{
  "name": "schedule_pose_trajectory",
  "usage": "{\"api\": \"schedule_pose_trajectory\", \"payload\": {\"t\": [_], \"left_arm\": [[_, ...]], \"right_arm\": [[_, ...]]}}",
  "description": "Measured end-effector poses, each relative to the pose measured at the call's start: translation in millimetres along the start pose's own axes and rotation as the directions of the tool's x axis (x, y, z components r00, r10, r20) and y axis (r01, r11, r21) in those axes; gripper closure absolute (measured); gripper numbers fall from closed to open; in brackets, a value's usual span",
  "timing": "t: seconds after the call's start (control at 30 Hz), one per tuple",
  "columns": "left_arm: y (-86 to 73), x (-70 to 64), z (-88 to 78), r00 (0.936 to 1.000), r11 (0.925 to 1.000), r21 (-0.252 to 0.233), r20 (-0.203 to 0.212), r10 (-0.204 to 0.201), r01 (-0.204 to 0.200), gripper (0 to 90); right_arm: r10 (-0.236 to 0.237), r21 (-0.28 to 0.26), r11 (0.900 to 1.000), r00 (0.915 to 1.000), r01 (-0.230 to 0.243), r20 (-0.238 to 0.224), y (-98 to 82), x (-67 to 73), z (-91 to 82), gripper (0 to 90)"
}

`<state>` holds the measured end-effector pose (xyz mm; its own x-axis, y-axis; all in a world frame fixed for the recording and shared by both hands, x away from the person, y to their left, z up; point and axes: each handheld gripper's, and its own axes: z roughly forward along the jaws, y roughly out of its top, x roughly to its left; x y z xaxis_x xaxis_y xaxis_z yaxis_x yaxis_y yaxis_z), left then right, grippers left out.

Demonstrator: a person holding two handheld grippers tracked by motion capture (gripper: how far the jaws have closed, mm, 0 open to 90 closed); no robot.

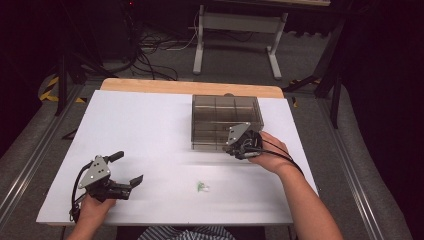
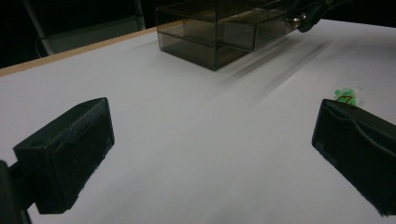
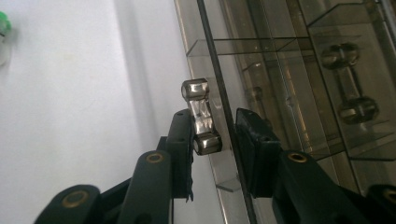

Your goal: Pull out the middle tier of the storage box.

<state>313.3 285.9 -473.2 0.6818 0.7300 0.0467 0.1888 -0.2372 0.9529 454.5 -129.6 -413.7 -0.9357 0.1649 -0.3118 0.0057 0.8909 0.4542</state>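
Observation:
A smoked see-through drawer box [image 1: 227, 122] stands on the white table [image 1: 150, 130], right of the middle. At its near front, my right gripper [image 1: 231, 148] is held by a hand. In the right gripper view its jaws [image 3: 217, 126] pinch a shiny metal drawer handle [image 3: 201, 116]: one pad presses on the handle, the other lies against the clear drawer front. My left gripper [image 1: 127, 168] rests near the front left corner, wide open and holding nothing [image 2: 210, 135]. A small green item [image 1: 202, 187] lies on the table between both grippers, just beyond one left jaw [image 2: 345, 96].
A second drawer handle [image 3: 350, 81] shows through the box walls. The table's wooden back edge [image 1: 190, 86] runs behind the box. On the floor beyond stand a white desk frame [image 1: 235, 30] and loose cables [image 1: 150, 55].

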Motion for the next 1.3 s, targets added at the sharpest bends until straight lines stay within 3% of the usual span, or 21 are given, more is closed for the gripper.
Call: {"api": "schedule_pose_trajectory", "payload": {"t": [0.37, 0.9, 1.2, 1.3], "left_arm": [[0.1, 0.2, 0.1, 1.0, 1.0, -0.001, -0.001, 0.001, -0.001, 0.2], [0.0, -0.1, -0.3, 1.0, 1.0, 0.001, 0.0, 0.0, 0.0, 0.2], [-0.1, 0.1, -0.2, 1.0, 1.0, -0.002, 0.0, -0.001, 0.001, 0.2], [-0.2, 0.1, -0.4, 1.0, 1.0, -0.003, 0.0, -0.002, 0.002, 0.2]], "right_arm": [[-0.007, 0.002, 1.0, 0.9999, 0.007, -0.007, -6.5, 10.7, 0.4, 68.2], [0.0, 0.002, 1.0, 0.9998, 0.0, -0.021, -8.0, 13.8, 4.2, 67.2], [0.032, -0.08, 0.996, 0.9992, -0.034, -0.023, -8.2, 15.8, -6.3, 58.5], [0.078, -0.135, 0.988, 0.9969, -0.078, -0.006, -9.7, 16.8, -11.7, 51.0]]}}
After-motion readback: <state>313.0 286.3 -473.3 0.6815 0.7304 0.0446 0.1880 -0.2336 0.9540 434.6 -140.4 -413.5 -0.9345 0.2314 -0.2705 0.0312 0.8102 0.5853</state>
